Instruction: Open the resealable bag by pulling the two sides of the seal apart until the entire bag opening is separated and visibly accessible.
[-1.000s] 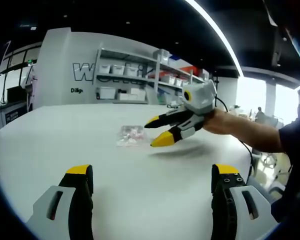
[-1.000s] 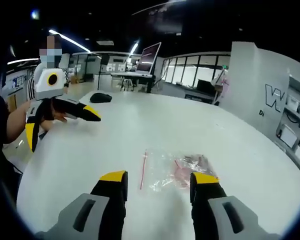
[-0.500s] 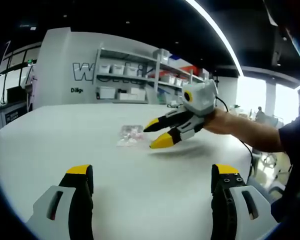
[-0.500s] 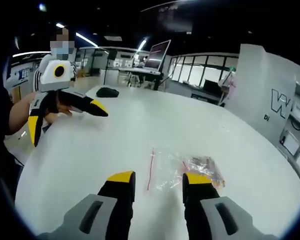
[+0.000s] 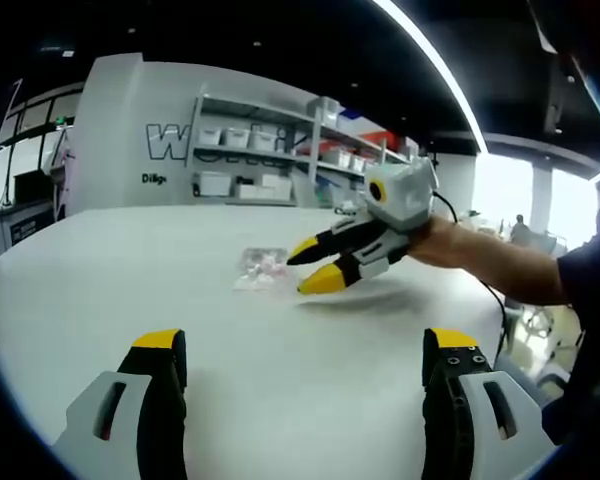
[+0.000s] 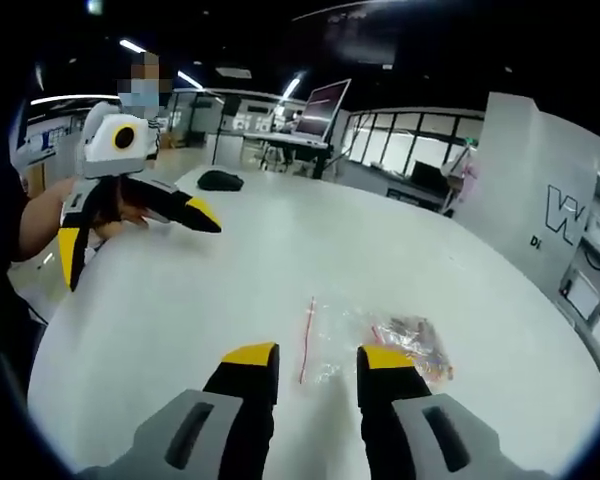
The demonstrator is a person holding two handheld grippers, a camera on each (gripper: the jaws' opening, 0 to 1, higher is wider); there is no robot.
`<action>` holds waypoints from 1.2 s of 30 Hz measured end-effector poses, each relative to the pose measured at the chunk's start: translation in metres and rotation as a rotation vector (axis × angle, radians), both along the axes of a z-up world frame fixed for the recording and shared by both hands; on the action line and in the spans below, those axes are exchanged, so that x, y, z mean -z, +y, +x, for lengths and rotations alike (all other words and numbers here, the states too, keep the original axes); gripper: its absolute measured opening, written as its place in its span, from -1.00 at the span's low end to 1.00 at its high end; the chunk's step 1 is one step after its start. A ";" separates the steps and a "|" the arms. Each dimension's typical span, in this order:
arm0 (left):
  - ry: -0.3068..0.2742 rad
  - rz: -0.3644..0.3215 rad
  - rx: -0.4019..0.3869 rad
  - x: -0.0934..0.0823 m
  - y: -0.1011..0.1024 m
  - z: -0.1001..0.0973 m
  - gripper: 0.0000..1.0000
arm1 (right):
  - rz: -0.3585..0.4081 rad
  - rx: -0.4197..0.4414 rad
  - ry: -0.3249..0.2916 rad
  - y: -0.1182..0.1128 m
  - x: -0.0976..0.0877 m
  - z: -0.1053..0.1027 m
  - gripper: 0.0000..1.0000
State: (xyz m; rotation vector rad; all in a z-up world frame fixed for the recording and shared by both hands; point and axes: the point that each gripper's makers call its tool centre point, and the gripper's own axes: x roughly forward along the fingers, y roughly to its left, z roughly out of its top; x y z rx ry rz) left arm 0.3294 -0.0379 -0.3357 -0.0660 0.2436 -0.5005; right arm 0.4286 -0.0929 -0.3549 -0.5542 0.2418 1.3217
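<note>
A clear resealable bag (image 6: pixel 395 338) with pinkish contents lies flat on the white table (image 6: pixel 280 250); its red seal strip (image 6: pixel 307 325) faces my right gripper. The right gripper (image 6: pixel 318 357) hovers just short of the seal edge, jaws part-way narrowed but still open, nothing between them. From the left gripper view the same bag (image 5: pixel 260 268) lies far off, and the right gripper (image 5: pixel 310 267), held by a hand, points at it with yellow tips apart. My left gripper (image 5: pixel 305 340) stays low over the table, jaws wide open and holding nothing; it appears as the left gripper (image 6: pixel 137 235) at the left.
A black mouse (image 6: pixel 220 180) and a monitor (image 6: pixel 325 100) sit at the table's far side. Shelves with white bins (image 5: pixel 260 150) stand against the wall behind. The person's forearm (image 5: pixel 490 260) reaches in from the right. Bare white tabletop surrounds the bag.
The right gripper's jaws have narrowed and it has moved nearer the bag's seal edge. The left gripper has stayed in place, wide open. The bag has not moved.
</note>
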 end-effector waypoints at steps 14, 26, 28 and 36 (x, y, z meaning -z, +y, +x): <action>0.001 0.003 -0.006 0.002 0.001 -0.003 0.95 | -0.012 -0.005 -0.013 0.001 0.001 0.003 -0.60; 0.001 0.002 -0.004 0.002 0.001 -0.002 0.95 | -0.027 -0.015 0.006 0.001 0.008 0.001 -0.81; 0.001 0.001 -0.004 0.002 0.001 -0.002 0.95 | -0.020 -0.014 0.014 0.000 0.008 0.002 -0.85; 0.004 0.003 -0.004 0.003 0.002 -0.001 0.95 | -0.013 -0.007 0.021 -0.002 0.008 0.005 -0.94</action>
